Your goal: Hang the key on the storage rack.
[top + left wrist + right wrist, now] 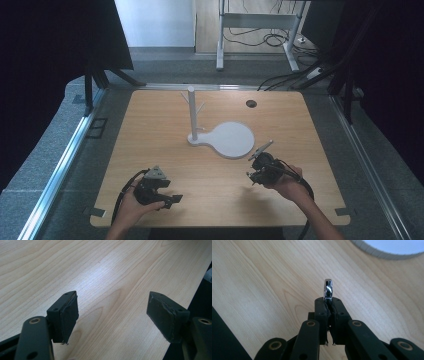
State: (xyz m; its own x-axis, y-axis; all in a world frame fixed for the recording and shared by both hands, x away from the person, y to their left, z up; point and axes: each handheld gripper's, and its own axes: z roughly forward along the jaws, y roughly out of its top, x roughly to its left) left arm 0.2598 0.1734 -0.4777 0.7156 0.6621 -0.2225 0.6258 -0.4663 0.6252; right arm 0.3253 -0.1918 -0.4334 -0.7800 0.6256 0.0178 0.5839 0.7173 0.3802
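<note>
Spoon [328, 289], a shiny metal one, sits pinched between the fully closed jaws of the right gripper [256, 167], its handle sticking up and away toward the white stand [227, 138] at the table's [150, 130] middle. Over the near left of the table, the left gripper [112, 315] has its jaws spread wide, holding nothing above bare wood.

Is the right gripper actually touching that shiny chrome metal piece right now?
Touching. The right gripper view shows the right gripper with both black jaws closed flat against the shiny chrome metal piece, whose rounded end sticks out past the jaw tips above the wooden table.
</note>
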